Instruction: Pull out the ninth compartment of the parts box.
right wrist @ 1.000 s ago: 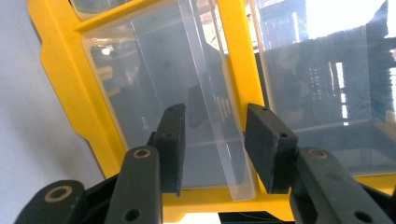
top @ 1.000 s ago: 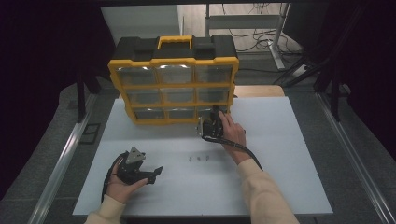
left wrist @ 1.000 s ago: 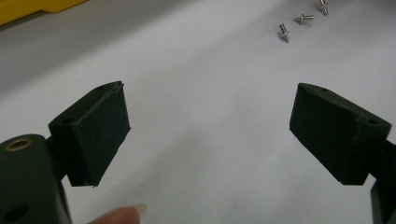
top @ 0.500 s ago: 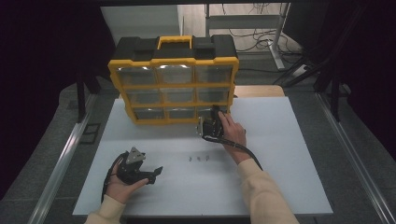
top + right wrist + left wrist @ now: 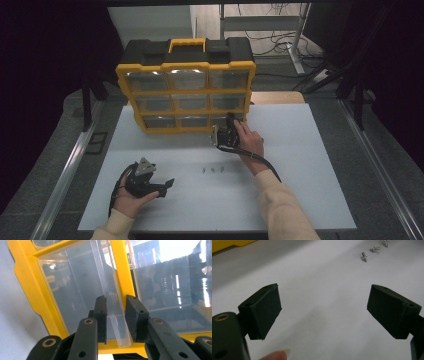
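Note:
A yellow and black organizer case (image 5: 187, 85) stands upright at the back of the white table (image 5: 300, 190), its clear drawers facing me. My right gripper (image 5: 227, 121) is at the bottom right drawer (image 5: 82, 290). Its jaws have just been closing, and the pads (image 5: 101, 315) now sit against both sides of that drawer's clear front lip (image 5: 117, 325). My left gripper (image 5: 165, 188) rests low over the table at the front left, held in a hand. It is open, with bare table between its jaws (image 5: 324, 312). Three small screws (image 5: 212, 170) lie mid-table, and the left gripper view shows them too (image 5: 363, 256).
A wooden surface (image 5: 277, 97) shows behind the case at the right. Metal rails (image 5: 65, 170) run along both sides of the table. Cables and a frame leg stand on the floor beyond the case (image 5: 295, 45).

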